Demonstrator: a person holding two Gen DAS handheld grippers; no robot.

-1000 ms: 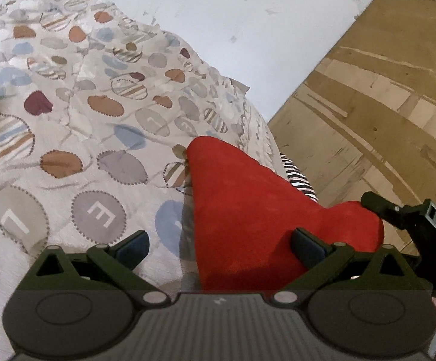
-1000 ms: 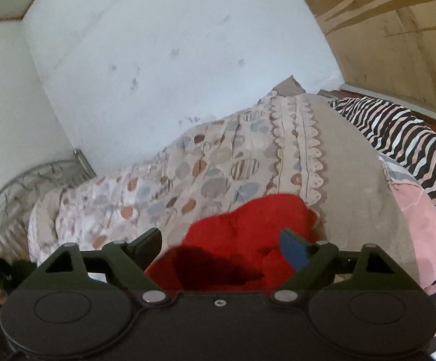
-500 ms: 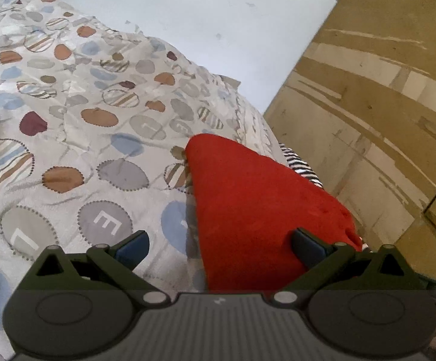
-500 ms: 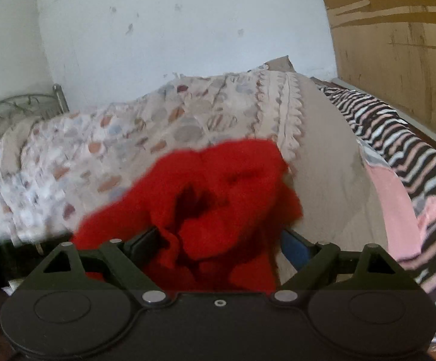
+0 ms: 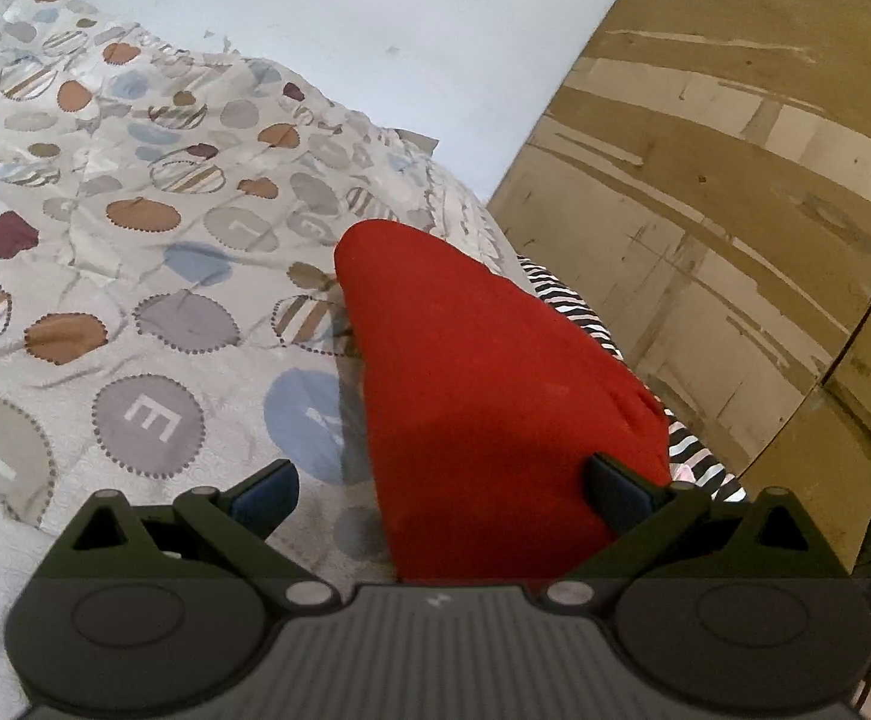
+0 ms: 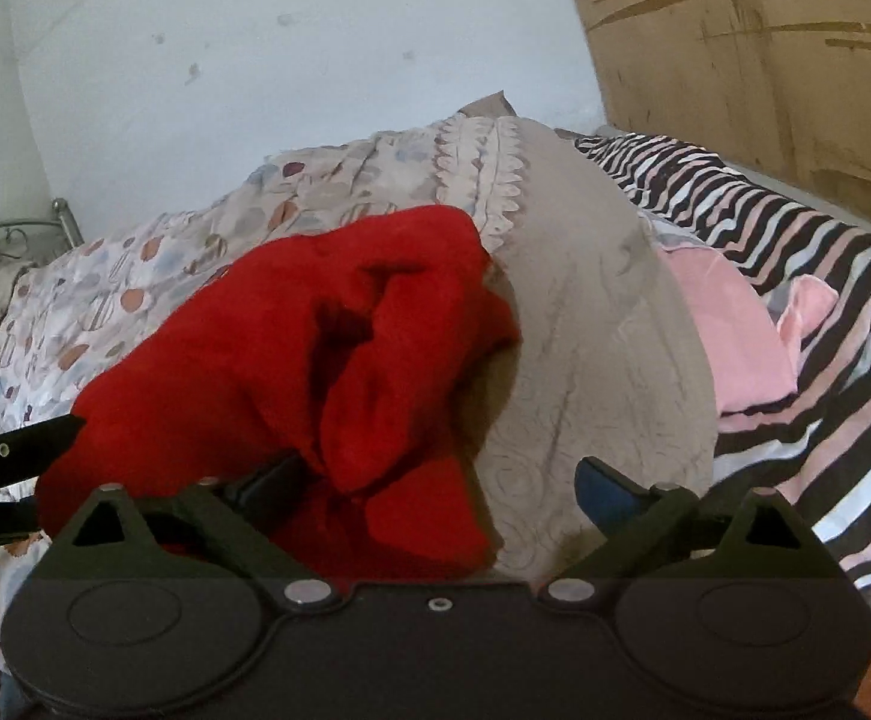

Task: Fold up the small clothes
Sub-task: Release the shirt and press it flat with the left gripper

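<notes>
Red garment point(image 6: 291, 360) bunched on the bedspread point(image 5: 135, 252), at twelve o'clock from both grippers. Right gripper point(image 6: 435, 480), jaws just widened, releases it; left gripper point(image 5: 441, 480) spread (nothing pinched), ready to flatten.

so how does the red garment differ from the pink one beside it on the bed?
The red garment is bunched up with deep folds; the pink garment lies mostly flat. The red one sits on the patterned quilt between the open jaws of the right gripper, which have just been opening; the pink one lies apart on the striped sheet, with no gripper at it. Both rest on the bed, neither neatly folded.
</notes>
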